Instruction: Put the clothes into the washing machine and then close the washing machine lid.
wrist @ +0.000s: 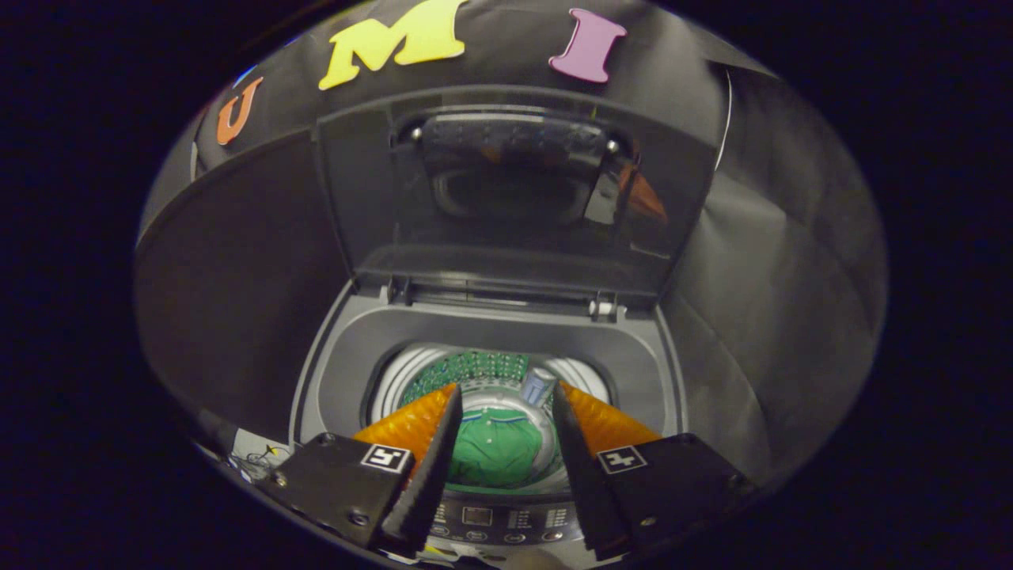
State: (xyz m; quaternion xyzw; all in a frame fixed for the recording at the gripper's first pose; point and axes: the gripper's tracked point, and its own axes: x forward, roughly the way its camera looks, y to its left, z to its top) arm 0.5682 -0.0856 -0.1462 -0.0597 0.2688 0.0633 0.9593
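The grey top-loading washing machine [340, 372] stands open below me, its dark see-through lid [506, 198] tipped upright against the booth wall, and the green garment [495, 455] already lies at the bottom of the drum, so I judge loading done and closing next. My gripper [500, 400] hangs over the drum, its orange-backed fingers [411, 423] spread apart and holding nothing. I must rise past the rim and control panel [495, 518] to the lid's top edge; a small bluish cap [538, 385] sits by the drum wall.

Thin wires [257, 457], seemingly on a pale surface [247, 443], beside dark cloth wall [237, 277].
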